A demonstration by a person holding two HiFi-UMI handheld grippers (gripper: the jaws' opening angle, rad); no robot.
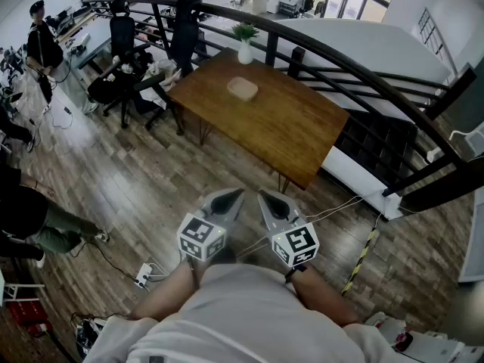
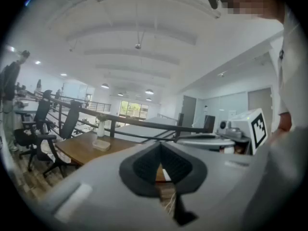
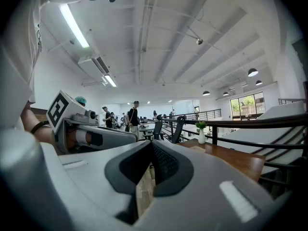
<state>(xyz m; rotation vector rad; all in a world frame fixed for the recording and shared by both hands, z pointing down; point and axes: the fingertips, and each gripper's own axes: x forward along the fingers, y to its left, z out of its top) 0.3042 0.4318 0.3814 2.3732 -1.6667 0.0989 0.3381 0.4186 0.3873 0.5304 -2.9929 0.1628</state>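
- The left hand-held gripper (image 1: 233,195) and the right hand-held gripper (image 1: 265,198) are both shut tight with nothing in them. They are side by side over the floor (image 1: 144,180), short of the desk's (image 1: 302,138) near corner.
- A flat tan box (image 1: 242,88) and a white vase (image 1: 245,51) sit by the far edge. I think reaching them needs a step forward and open jaws.
- The box is too small to tell what it is.

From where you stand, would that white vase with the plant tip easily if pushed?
Probably yes: the white vase looks tall and narrow, with the plant above, so a high push may topple it. It looks smooth, perhaps ceramic, so likely slippery and breakable. It stands near the far edge of the wooden table.
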